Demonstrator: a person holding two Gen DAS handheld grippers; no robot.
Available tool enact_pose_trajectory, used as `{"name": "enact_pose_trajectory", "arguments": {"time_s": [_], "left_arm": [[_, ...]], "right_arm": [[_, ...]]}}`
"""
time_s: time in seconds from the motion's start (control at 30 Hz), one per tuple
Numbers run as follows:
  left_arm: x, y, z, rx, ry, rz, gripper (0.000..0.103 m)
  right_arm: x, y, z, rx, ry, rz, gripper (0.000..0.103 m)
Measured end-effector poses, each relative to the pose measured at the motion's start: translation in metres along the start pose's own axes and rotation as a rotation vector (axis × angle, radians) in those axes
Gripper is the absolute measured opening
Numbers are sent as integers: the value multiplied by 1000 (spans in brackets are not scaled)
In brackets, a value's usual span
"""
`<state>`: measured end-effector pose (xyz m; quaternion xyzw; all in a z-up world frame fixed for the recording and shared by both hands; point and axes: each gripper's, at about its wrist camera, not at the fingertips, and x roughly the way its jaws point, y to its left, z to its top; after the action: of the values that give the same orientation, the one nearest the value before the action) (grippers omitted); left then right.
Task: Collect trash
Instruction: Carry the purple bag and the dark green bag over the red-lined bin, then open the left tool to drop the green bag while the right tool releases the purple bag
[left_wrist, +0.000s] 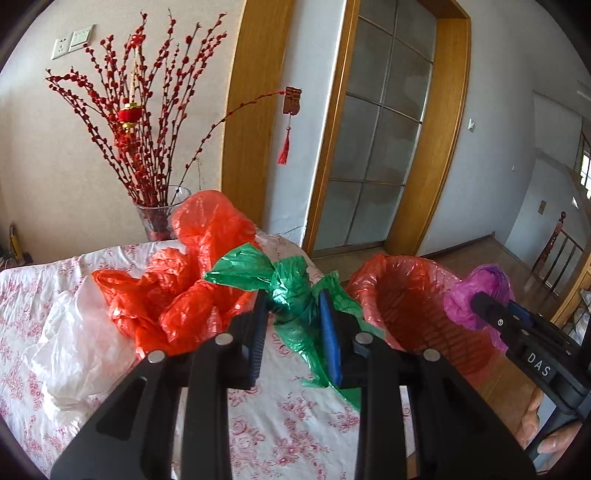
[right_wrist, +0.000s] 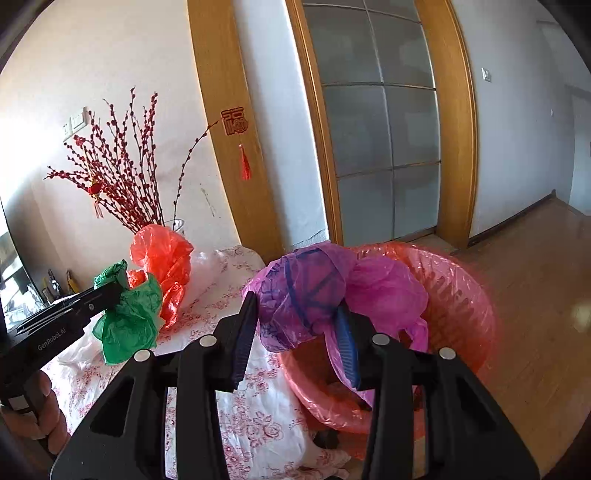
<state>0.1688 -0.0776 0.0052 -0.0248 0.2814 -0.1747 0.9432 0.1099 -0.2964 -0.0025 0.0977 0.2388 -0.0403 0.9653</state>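
Left gripper (left_wrist: 293, 328) jaws clenched on crumpled green plastic bag (left_wrist: 291, 284), frame centre; right gripper (right_wrist: 295, 336) jaws grasp crumpled purple plastic bag (right_wrist: 314, 291) over red-lined bin (right_wrist: 458, 295).

My left gripper (left_wrist: 293, 332) angles downward, jaws clamped on a green bag (left_wrist: 291, 284); my right gripper (right_wrist: 295, 332) tilts likewise, jaws pinching a purple bag (right_wrist: 314, 288).

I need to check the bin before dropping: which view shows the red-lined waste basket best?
The left wrist view: the red-lined waste basket shows its open mouth and inner wall. In the right wrist view, the crumpled purple plastic bag covers much of it.
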Motion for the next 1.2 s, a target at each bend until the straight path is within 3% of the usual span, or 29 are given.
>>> {"name": "enact_pose_trajectory", "arguments": {"time_s": [0.43, 0.97, 1.1, 1.2], "left_arm": [[42, -72, 7, 87, 35, -131, 28], [101, -124, 9, 108, 107, -197, 28], [114, -134, 6, 115, 133, -202, 30], [122, -138, 2, 121, 159, -207, 38]], "right_arm": [[-2, -66, 12, 115, -27, -65, 41], [12, -107, 24, 179, -56, -85, 41], [16, -116, 26, 202, -47, -62, 46], [19, -120, 25, 210, -35, -55, 55]]}}
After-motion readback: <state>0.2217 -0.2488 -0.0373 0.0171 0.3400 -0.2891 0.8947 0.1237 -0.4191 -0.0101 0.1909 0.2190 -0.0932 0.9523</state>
